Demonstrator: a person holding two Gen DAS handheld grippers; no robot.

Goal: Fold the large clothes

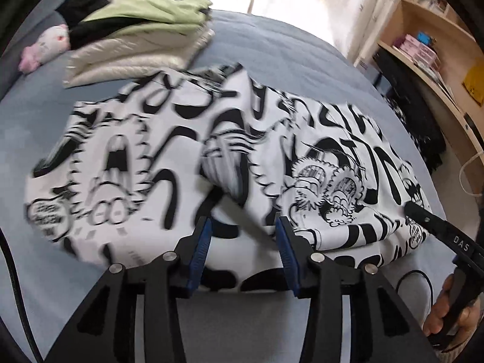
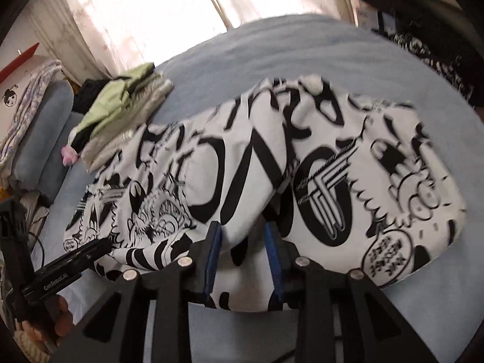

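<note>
Left wrist view: garment (image 1: 211,157), white with black print, lies folded on blue bed (image 1: 272,51); left gripper (image 1: 243,233) above its near edge, jaws spread, nothing pinched. Folded pile (image 1: 136,36) far left. Right wrist view: right gripper (image 2: 242,236) over garment's near edge, jaws apart, empty; pile beyond garment's far-left end.

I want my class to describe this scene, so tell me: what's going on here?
A person is folding clothes on a blue bed, a handheld gripper in each hand. The left gripper and right gripper are both open above the near edge of a black-and-white printed garment, gripping nothing. A stack of folded clothes sits behind it.
</note>
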